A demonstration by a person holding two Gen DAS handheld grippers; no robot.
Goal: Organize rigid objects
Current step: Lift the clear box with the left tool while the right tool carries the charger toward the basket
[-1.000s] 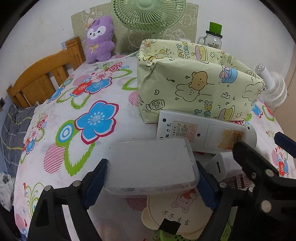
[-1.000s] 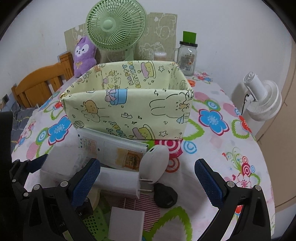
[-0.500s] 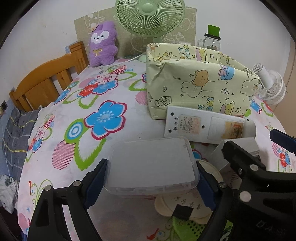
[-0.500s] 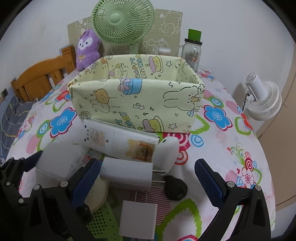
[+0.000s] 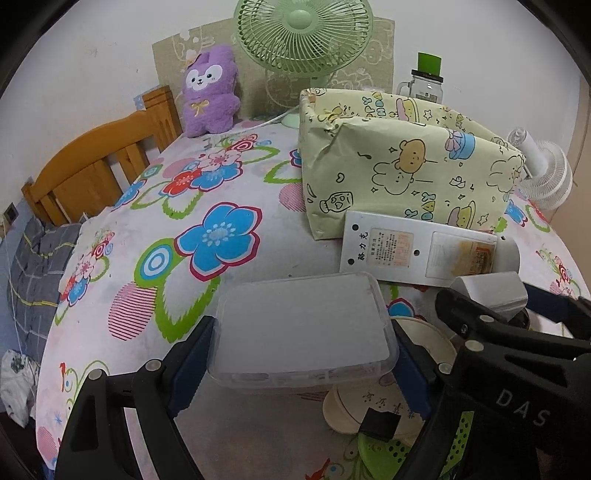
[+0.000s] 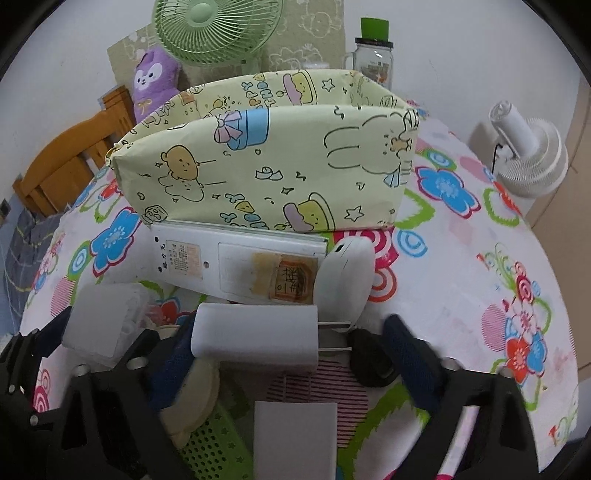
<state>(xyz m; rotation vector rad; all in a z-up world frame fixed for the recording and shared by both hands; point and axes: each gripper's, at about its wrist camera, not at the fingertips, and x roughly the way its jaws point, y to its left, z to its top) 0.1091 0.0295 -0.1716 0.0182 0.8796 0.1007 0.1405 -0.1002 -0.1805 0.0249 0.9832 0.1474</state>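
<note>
Left wrist view showed me a flowered tablecloth [image 5: 221,236], a green fan [image 5: 299,33] and purple plush [image 5: 210,92] at the white wall in the upper frame; the cartoon-print fabric bin [image 5: 402,177] sat upper right, its inside hidden; my left gripper [image 5: 301,354] clamped a clear lidded box [image 5: 301,325] at lower centre; my right gripper [image 6: 291,350] was closing around a white charger [image 6: 255,336], pads not yet pressing.

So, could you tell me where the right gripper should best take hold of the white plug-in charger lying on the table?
Probably across the long flat sides of the white charger's body, coming down from above. It lies flat with its prongs pointing toward the white mouse, so avoid that end. The right gripper already straddles it, jaws closing, pads not yet touching.
</note>
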